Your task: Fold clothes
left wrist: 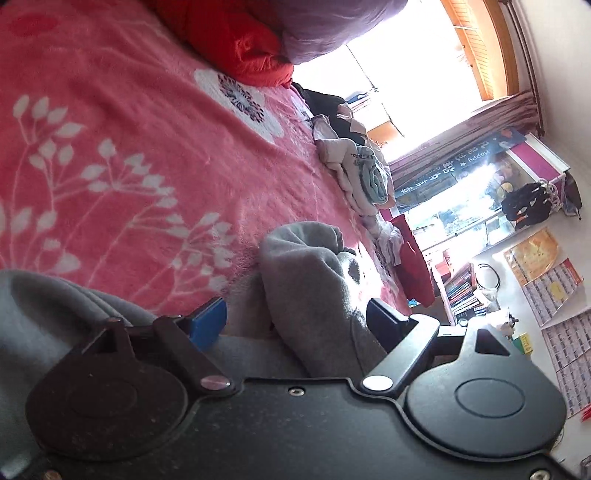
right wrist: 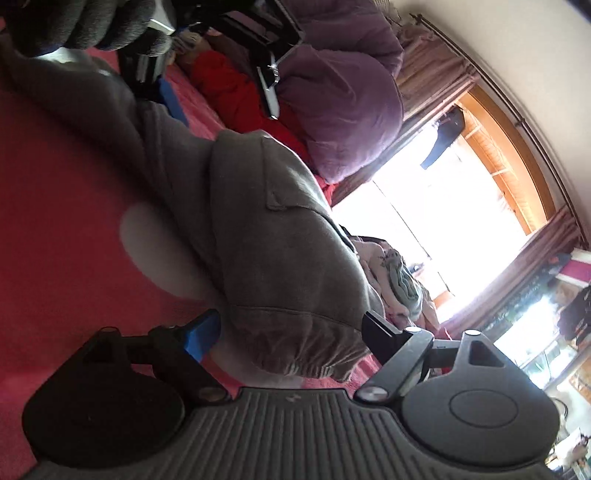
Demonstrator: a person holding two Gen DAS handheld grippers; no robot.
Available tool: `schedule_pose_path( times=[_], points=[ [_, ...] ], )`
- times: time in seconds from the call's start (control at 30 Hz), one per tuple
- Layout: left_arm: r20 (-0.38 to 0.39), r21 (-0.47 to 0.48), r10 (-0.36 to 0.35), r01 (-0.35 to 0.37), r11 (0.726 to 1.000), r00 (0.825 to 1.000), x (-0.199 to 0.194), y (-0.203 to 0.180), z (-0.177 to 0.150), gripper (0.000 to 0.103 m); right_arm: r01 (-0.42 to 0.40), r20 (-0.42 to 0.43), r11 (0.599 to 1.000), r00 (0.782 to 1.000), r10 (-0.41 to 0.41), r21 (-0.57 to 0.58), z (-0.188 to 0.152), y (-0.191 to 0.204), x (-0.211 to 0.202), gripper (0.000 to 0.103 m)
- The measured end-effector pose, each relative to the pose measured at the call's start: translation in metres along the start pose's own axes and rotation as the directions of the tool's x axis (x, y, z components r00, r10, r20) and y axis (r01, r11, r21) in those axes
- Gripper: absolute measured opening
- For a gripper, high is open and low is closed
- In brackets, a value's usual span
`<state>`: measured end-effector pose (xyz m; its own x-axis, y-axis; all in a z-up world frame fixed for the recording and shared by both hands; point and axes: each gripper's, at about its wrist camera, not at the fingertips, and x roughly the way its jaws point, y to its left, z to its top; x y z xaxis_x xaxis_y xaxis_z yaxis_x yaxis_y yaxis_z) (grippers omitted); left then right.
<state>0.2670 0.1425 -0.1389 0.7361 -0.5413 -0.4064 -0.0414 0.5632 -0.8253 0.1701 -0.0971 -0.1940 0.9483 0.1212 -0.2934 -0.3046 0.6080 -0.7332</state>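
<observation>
A grey garment (left wrist: 314,280) lies bunched on the pink flowered bed blanket (left wrist: 110,147). The left hand-held gripper (left wrist: 295,325) stands spread with grey cloth between its fingers; no pinch is visible. Only the right view shows the garment's elastic hem (right wrist: 295,354), lying inside the spread right hand-held gripper (right wrist: 288,332), and a gloved hand (right wrist: 74,26) carrying the other tool. Only the left view shows the bookshelf (left wrist: 461,291).
</observation>
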Motion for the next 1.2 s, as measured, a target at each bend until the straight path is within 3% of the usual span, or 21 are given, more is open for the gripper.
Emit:
schedule_pose_path(
  times=[0.07,0.1,0.2,0.3,0.37,0.47,0.7,0.87,0.93,1.03,1.1,1.2],
  points=[
    [-0.008,-0.033,-0.008,0.008,0.999,1.000,0.008,-0.001,0.004,0.083,-0.010,-0.018,1.000,1.000,0.010,0.022,0.002,-0.003,0.005,0.067],
    [-0.013,-0.046,-0.012,0.011,0.999,1.000,0.012,-0.002,0.006,0.084,-0.020,-0.025,0.999,0.999,0.021,0.034,0.004,-0.003,0.007,0.056],
    [-0.024,-0.078,-0.036,0.034,0.996,0.999,0.024,-0.004,0.013,0.083,-0.032,-0.031,0.997,0.999,0.035,0.071,0.008,-0.005,0.007,0.045],
    [-0.040,-0.096,-0.074,0.070,0.993,0.996,0.032,-0.007,0.016,0.082,-0.059,-0.036,0.988,0.997,0.065,0.144,0.009,-0.014,0.008,0.026],
    [-0.052,-0.062,-0.058,0.055,0.997,0.997,0.035,-0.009,0.011,0.049,-0.079,-0.039,0.979,0.995,0.088,0.186,0.007,-0.020,0.007,0.023],
    [-0.050,0.020,-0.034,0.035,0.999,0.998,0.033,-0.017,0.005,0.028,-0.118,-0.040,0.967,0.991,0.130,0.225,0.002,-0.027,0.005,0.018],
    [0.016,0.170,-0.099,0.095,0.981,0.995,-0.024,-0.044,-0.007,0.021,-0.172,0.032,0.944,0.985,0.170,0.281,0.005,-0.054,-0.035,0.015],
    [0.097,0.217,-0.194,0.169,0.961,0.976,-0.077,-0.063,-0.022,0.021,-0.229,0.112,0.914,0.973,0.203,0.335,0.017,-0.075,-0.084,0.014],
    [0.130,0.230,-0.233,0.199,0.953,0.964,-0.097,-0.071,-0.026,0.021,-0.273,0.147,0.872,0.961,0.233,0.405,0.021,-0.095,-0.098,0.014],
    [0.172,0.252,-0.288,0.240,0.937,0.942,-0.115,-0.085,-0.029,0.020,-0.355,0.218,0.772,0.935,0.281,0.528,0.027,-0.128,-0.118,0.014],
    [0.191,0.272,-0.314,0.257,0.927,0.930,-0.119,-0.097,-0.028,0.020,-0.414,0.273,0.675,0.910,0.311,0.611,0.030,-0.150,-0.130,0.014],
    [0.177,0.274,-0.321,0.267,0.924,0.930,-0.101,-0.106,-0.027,0.020,-0.469,0.326,0.535,0.881,0.343,0.703,0.024,-0.179,-0.129,0.014]
  ],
)
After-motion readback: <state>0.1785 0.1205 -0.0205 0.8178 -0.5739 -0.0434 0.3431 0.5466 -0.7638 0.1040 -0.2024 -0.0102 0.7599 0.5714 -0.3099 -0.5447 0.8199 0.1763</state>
